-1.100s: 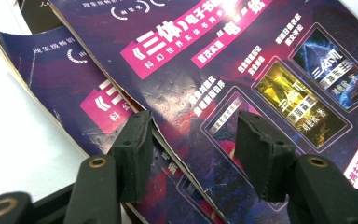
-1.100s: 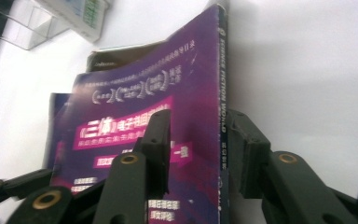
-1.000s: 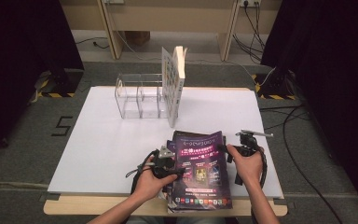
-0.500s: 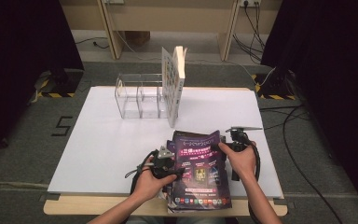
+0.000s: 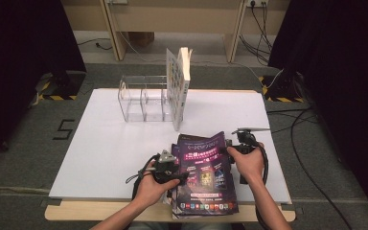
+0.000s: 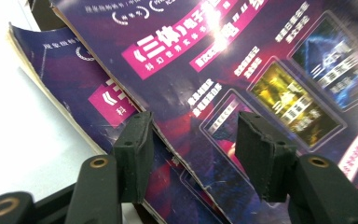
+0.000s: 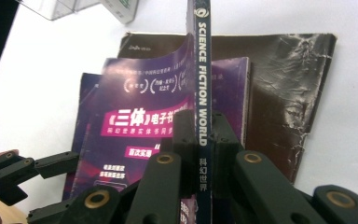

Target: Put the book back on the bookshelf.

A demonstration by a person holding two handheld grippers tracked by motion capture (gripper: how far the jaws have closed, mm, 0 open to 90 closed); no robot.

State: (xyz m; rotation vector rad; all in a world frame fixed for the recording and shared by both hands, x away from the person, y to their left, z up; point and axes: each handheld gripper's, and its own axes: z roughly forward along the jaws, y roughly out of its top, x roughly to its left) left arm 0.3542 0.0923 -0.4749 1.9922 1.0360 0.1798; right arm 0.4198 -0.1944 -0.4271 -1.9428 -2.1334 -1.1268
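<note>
Looking down at the near edge of the white table (image 5: 100, 143), I see a stack of purple magazines (image 5: 206, 191) between my two hands. My right gripper (image 7: 199, 140) has just been closing and now pinches the spine of the top magazine (image 5: 203, 158), which reads "SCIENCE FICTION WORLD" over four Chinese characters. My left gripper (image 6: 191, 149) sits at the stack's left side, its jaws spread apart over the glossy cover without pressing it. The cover carries a pink banner with Chinese text and small framed pictures. Under the stack lies a creased dark cover (image 7: 289, 93). At the far side stands a clear acrylic rack (image 5: 141, 100), with an upright book (image 5: 178, 88) against its right end, well apart from the stack.
</note>
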